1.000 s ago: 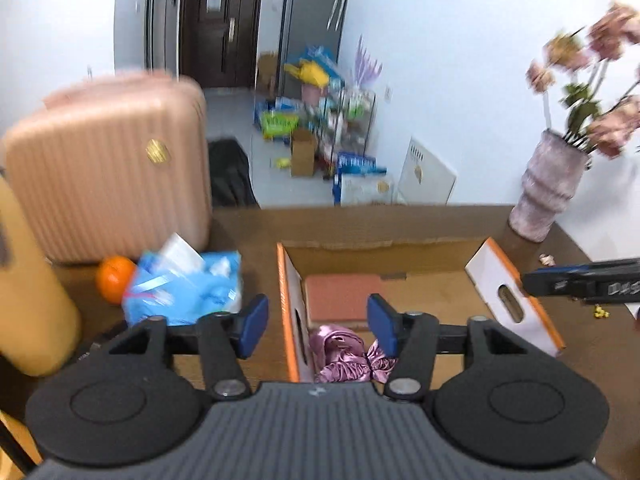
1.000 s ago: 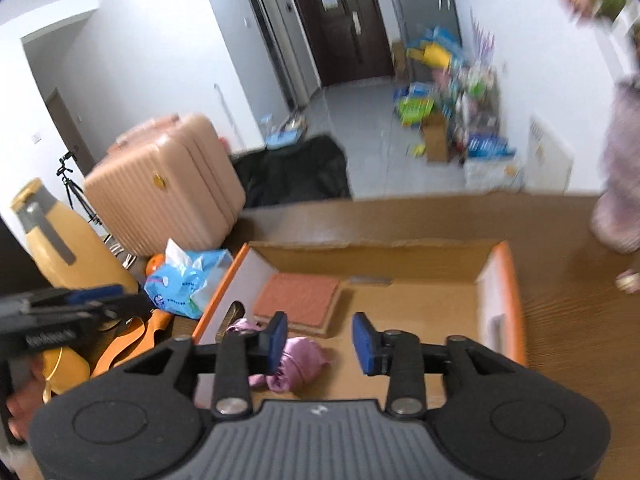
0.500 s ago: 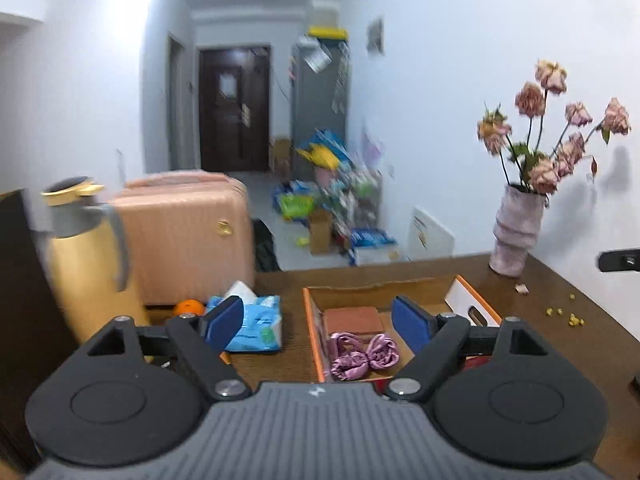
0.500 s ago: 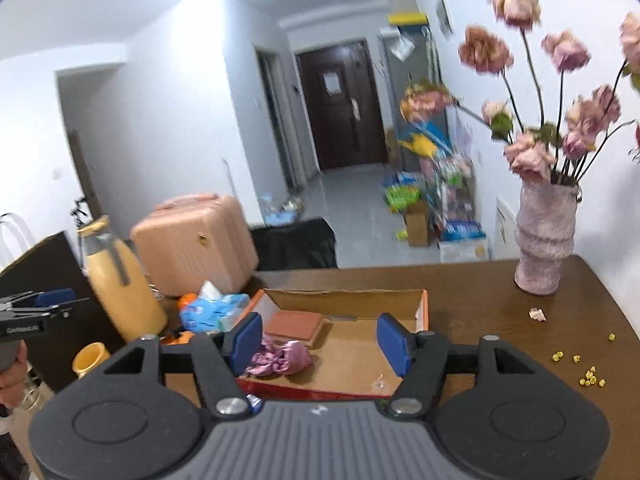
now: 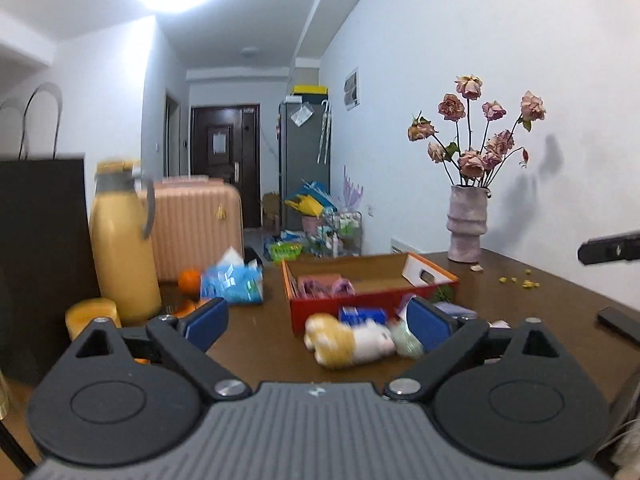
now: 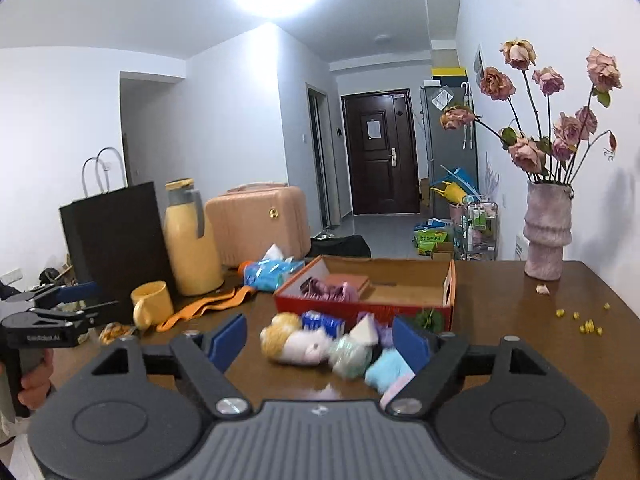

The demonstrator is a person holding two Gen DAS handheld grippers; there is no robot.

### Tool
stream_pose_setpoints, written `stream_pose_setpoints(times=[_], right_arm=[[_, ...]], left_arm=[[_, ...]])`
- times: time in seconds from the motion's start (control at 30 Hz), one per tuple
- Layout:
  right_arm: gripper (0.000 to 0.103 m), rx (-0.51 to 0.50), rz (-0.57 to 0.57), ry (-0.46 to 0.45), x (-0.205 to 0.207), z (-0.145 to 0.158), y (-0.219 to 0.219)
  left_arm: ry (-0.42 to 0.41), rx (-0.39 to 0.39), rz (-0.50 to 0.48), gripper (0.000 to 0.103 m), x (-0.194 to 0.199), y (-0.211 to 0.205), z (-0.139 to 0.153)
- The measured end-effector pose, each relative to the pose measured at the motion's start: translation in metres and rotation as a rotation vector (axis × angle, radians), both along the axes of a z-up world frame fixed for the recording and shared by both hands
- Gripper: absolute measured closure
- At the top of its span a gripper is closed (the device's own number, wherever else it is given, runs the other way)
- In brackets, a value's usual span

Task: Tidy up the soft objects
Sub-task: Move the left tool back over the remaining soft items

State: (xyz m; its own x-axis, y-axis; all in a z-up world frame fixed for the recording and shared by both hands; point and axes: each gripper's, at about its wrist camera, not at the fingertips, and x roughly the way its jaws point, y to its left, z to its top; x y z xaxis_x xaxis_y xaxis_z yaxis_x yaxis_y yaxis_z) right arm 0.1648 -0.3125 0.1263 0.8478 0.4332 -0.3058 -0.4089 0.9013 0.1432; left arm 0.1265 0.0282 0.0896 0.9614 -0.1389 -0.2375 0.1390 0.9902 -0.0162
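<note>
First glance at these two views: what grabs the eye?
A heap of soft toys lies on the brown table, just in front of the red cardboard box. Dried pink roses in a vase stand at the table's far right; a yellow jug stands at left.

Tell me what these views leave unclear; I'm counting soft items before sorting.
- Pile of soft toys: motion-blurred in both views; the right gripper's finger covers its right end.
- Purple fabric in the box: the near wall hides its lower part.
- Left gripper: open; hides the table beneath.
</note>
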Motion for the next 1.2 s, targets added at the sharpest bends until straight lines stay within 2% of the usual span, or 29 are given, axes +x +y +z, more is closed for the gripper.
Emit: stream_pose_setpoints(times=[0.1,0.2,0.47,0.67,0.8,1.03,1.1,1.2], right_arm=[[0.022,0.012,-0.004,0.018,-0.02,-0.02,0.002],[0.022,0.034,-0.009,0.054,-0.027,-0.035,0.002],[0.022,0.047,-0.035,0.097,-0.015,-0.052,0.002],[0.022,-0.01,-0.097,0.135,0.011,-0.068,0.0],[0.022,-0.011,-0.113,0.15,0.042,-0.074,-0.011],[0.024,-0.014,-0.111,0.199,0.129,-0.083,-0.02],[0.024,-0.004,-0.119,0.215,0.153,-0.084,-0.021],[0.03,-0.012,-0.104,0.227,0.183,-0.086,-0.018]], left_arm=[[0.032,-0.044,0.017,0.004,-0.014,0.011,-0.013],[0.068,-0.052,0.011,0.004,-0.014,0.013,-0.02],[0.098,-0.038,-0.003,0.004,0.004,0.004,-0.03],[0.166,-0.04,-0.016,0.004,0.036,-0.004,-0.046],[0.215,-0.053,-0.035,0.004,0.067,-0.015,-0.059],[0.252,-0.078,-0.077,0.004,0.138,-0.046,-0.066],[0.248,-0.074,-0.103,0.005,0.154,-0.056,-0.066],[0.24,-0.039,-0.137,0.005,0.176,-0.071,-0.069]])
